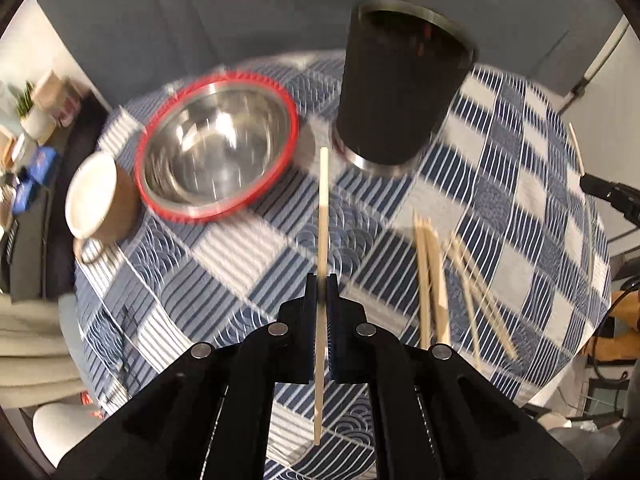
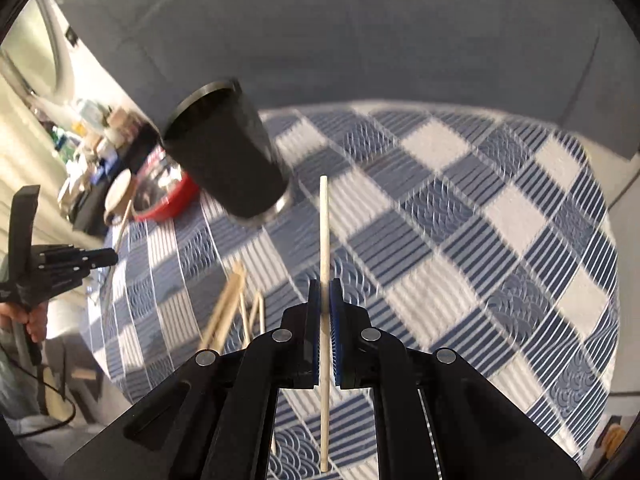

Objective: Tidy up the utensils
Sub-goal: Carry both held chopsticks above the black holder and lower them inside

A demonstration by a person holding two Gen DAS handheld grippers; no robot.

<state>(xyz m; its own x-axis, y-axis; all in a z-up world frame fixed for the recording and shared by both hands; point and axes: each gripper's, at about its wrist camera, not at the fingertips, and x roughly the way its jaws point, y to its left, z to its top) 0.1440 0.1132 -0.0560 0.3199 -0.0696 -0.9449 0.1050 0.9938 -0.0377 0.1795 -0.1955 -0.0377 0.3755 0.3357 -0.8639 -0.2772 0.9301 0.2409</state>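
Both grippers clamp a chopstick apiece, the left gripper with one chopstick, the right gripper with another chopstick, each short of the black holder cup, loose chopsticks lying nearer on the table.

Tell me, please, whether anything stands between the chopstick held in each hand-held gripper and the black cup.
Nothing visible does. The left hand-held gripper holds a chopstick pointing toward the black cup; only bare checkered cloth lies between. The right hand-held gripper likewise.

Blue-white checked tablecloth, black cup, red-rimmed bowl.
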